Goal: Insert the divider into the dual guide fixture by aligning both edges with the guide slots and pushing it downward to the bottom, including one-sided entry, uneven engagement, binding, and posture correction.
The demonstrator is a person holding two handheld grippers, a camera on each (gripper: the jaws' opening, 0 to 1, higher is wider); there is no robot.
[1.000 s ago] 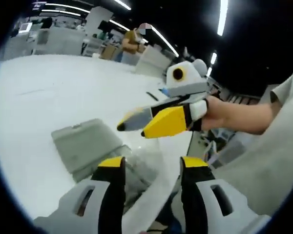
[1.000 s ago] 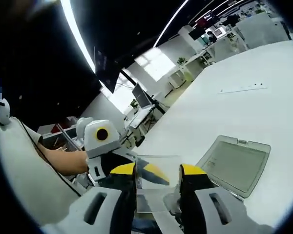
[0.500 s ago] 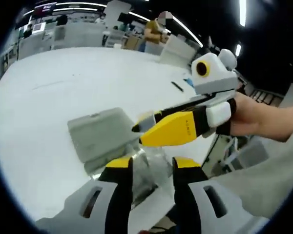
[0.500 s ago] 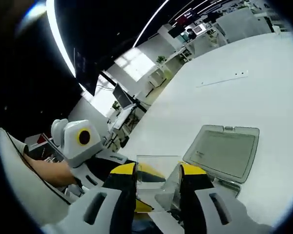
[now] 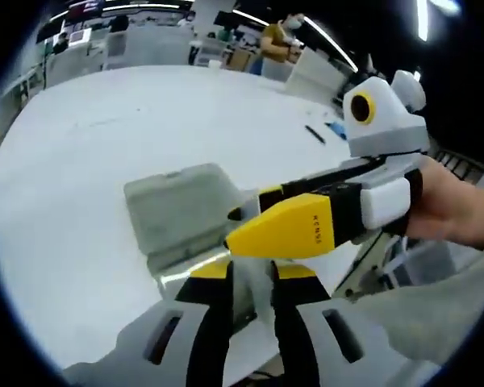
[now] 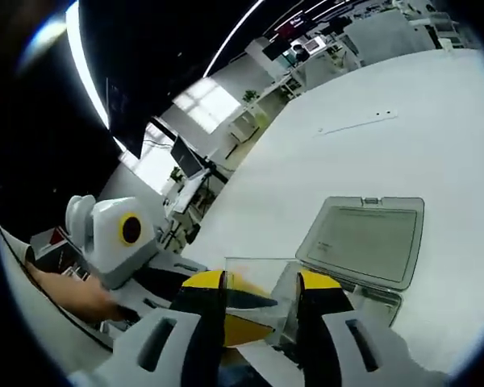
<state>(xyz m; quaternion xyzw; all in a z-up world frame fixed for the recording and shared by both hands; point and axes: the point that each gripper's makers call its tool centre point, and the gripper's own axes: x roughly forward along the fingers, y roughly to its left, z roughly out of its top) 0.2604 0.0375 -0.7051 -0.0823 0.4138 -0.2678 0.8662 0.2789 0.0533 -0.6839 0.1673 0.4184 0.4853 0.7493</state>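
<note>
In the right gripper view my right gripper (image 6: 260, 280) is shut on a clear flat divider (image 6: 258, 270) that stands between its yellow-tipped jaws. Through the plate I see my left gripper (image 6: 256, 313) reaching in from the left. In the left gripper view my left gripper (image 5: 252, 270) has its jaws drawn close on a clear plastic piece (image 5: 254, 284), seemingly the guide fixture. My right gripper (image 5: 232, 224) crosses just above it from the right, held by a hand (image 5: 452, 211).
A grey translucent box with its lid (image 5: 181, 205) laid open lies on the white table (image 5: 81, 161); the lid (image 6: 363, 242) is right of my jaws. A dark pen (image 5: 315, 135) and a thin strip (image 6: 359, 123) lie farther off. A person (image 5: 276, 36) stands behind.
My left gripper's jaws have drawn together from a wide gap to a narrow one on the clear piece. The right gripper, still holding the divider, has come closer over the left jaws.
</note>
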